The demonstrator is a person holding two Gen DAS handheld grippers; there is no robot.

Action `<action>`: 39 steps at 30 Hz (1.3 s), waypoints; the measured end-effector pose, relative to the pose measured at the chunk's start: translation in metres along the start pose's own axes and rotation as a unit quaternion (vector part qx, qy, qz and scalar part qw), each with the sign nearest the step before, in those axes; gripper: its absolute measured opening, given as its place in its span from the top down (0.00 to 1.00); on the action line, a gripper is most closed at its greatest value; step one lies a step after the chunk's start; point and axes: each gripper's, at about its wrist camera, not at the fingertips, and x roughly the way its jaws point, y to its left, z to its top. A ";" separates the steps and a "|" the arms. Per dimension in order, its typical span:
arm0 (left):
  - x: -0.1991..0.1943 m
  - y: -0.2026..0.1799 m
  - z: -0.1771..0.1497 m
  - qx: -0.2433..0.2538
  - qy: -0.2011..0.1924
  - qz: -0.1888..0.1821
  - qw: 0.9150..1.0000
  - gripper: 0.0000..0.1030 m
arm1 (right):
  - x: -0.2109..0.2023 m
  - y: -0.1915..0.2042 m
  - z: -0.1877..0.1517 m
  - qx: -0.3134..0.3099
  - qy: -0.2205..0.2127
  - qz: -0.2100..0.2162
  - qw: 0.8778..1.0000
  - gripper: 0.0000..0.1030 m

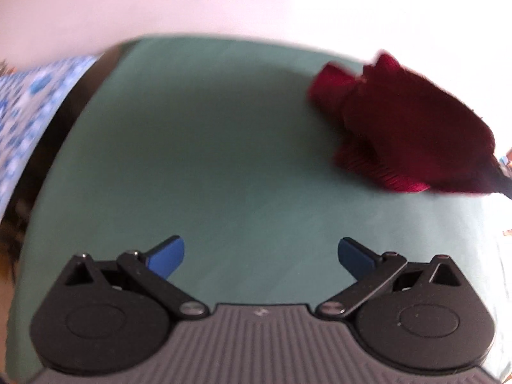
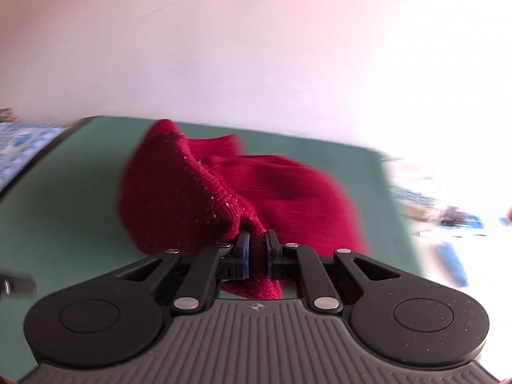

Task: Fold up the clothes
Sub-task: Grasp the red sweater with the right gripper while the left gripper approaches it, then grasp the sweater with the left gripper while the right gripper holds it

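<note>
We have the red knitted garment (image 2: 256, 192) pinched in our right gripper (image 2: 257, 252): its two fingers are drawn close together with a ribbed edge of the knit bunched between the pads, and a flap of cloth hangs out below them. From those fingertips the rest of the garment runs forward and slightly to the left, lying crumpled on the green table cover (image 2: 64, 211), with one ridge standing up ahead-left of the fingers. The picture is smeared, so we cannot tell which hem or cuff we hold.

Our left gripper (image 1: 260, 254) has its blue-padded fingers spread wide, with nothing between them, only bare green cover (image 1: 192, 160) ahead. Seen from here, the garment (image 1: 403, 121) lies forward and well off to the right of the fingers, clear of them. Its long axis appears to run from the far ribbed end, up and to the left, back towards the right edge of the view.

So the right hand is on the cloth and the left is the far one. We judge that the coming move depends on the left fingers going forward and rightward to reach a free edge, probably the ribbed end nearest them, so the piece can be spread flat before folding.
</note>
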 end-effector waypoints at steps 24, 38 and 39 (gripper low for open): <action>0.137 -0.132 0.096 0.427 -0.029 -0.105 0.898 0.15 | -0.119 -0.062 -0.108 0.071 0.072 -0.095 0.990 0.85; 0.066 -0.053 0.074 0.295 -0.098 -0.047 0.949 0.95 | -0.017 0.008 -0.069 -0.070 0.062 0.007 0.996 0.39; 0.058 -0.043 0.072 0.281 -0.100 -0.051 0.953 0.95 | -0.008 0.011 -0.070 -0.078 0.066 0.008 0.995 0.39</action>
